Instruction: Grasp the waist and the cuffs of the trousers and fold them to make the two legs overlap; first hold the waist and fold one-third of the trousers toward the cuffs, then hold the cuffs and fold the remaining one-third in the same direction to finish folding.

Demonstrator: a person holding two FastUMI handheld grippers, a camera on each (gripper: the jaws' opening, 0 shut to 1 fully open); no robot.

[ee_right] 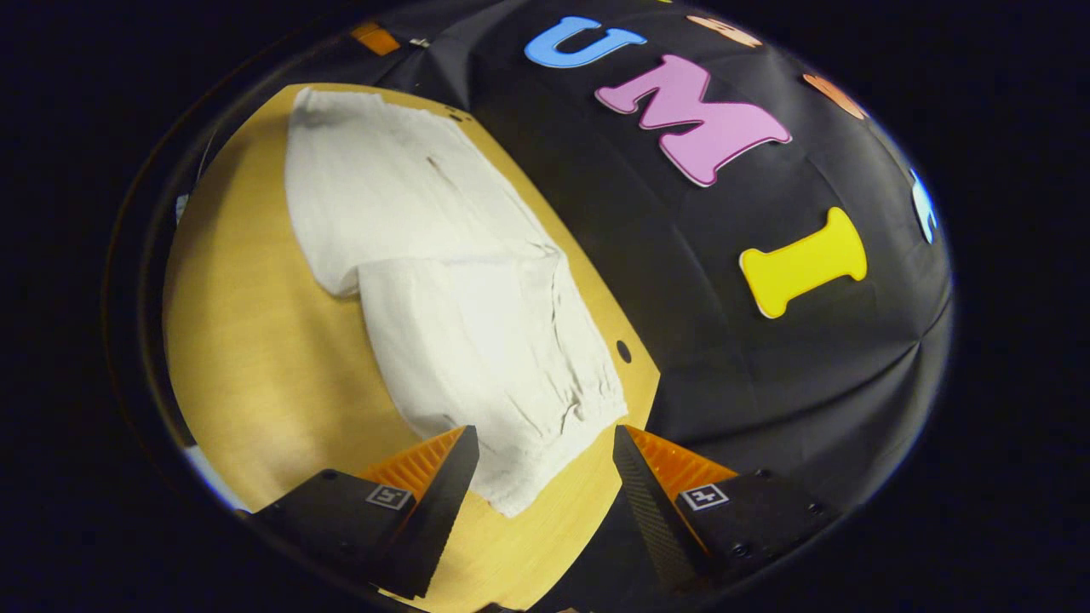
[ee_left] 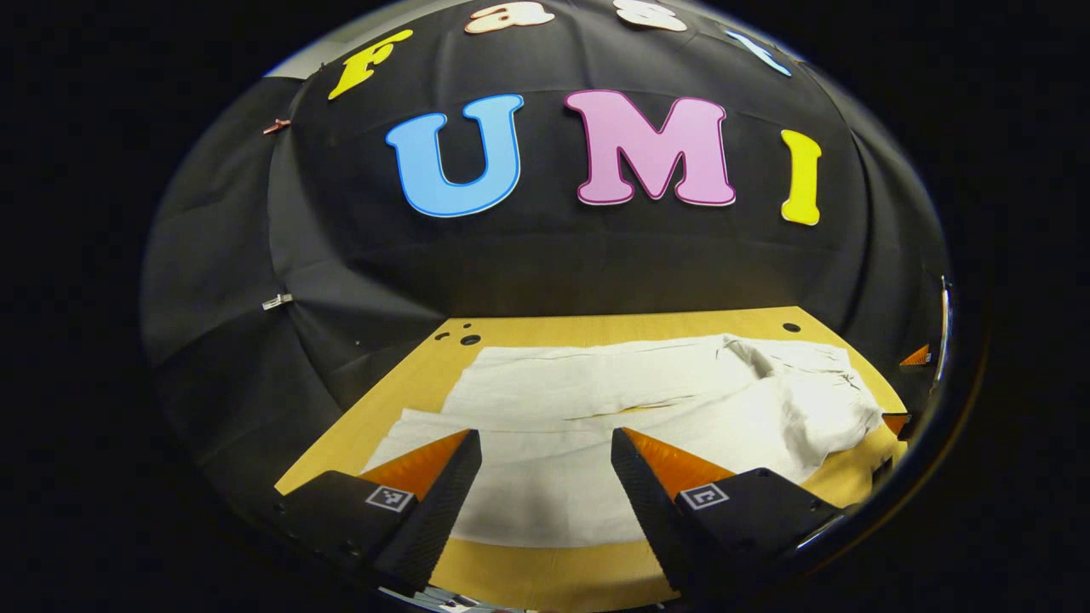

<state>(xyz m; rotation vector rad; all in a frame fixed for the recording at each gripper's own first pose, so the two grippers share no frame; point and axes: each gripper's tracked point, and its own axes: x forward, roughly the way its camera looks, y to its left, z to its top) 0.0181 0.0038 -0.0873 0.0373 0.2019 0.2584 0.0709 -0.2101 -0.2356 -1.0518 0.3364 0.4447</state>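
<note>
In the left gripper view, the left tool [ee_left: 545, 477] hung with fingers spread, empty, above the white trousers [ee_left: 630, 409] lying flat on the worktop [ee_left: 375, 426]. In the right gripper view, the right tool [ee_right: 545, 477] was likewise agape over the waist [ee_right: 545, 443]. No fold looked begun; next, both must descend and pinch cloth.

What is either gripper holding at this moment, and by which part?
Nothing is held. The left gripper and the right gripper are both open above the white trousers, which lie on the wooden table.
</note>
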